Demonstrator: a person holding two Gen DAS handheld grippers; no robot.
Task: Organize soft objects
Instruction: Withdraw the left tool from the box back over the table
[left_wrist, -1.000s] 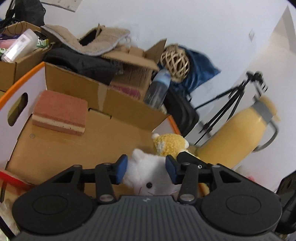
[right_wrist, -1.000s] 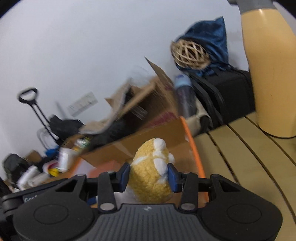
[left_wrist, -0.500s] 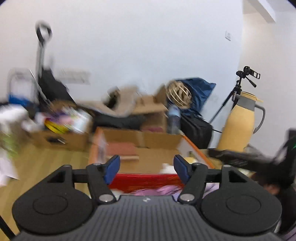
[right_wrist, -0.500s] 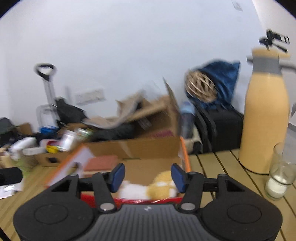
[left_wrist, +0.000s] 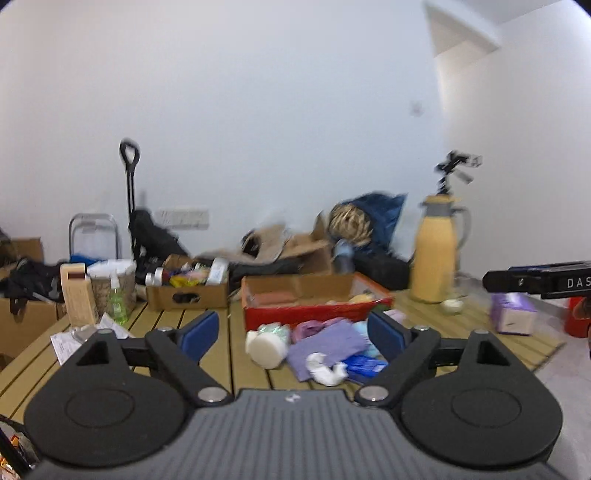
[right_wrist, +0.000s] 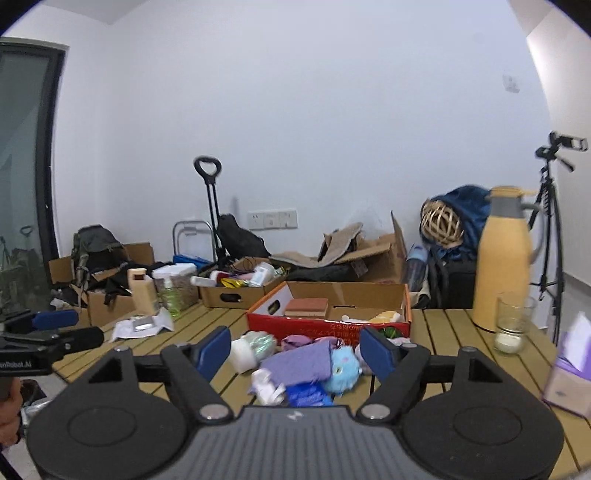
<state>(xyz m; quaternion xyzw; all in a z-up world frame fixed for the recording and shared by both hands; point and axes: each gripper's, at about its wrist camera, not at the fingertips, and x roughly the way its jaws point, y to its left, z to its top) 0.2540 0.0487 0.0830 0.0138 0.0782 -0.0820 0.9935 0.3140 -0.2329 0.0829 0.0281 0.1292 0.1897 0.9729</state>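
Observation:
A red-fronted cardboard box stands on the slatted table. In it lie a pink sponge, a white plush and a yellow plush. In front of the box lie soft things: a purple cloth, a white roll, a blue plush, a white sock. My left gripper is open and empty, held back from the pile. My right gripper is open and empty, also held back.
A yellow thermos and a glass stand right of the box. A purple tissue box sits at the right. A cardboard tray of bottles, a sanitizer bottle and papers are at the left.
Both grippers let go of the white and yellow plush toys in the box, opened, and pulled back from it. The whole table now shows.

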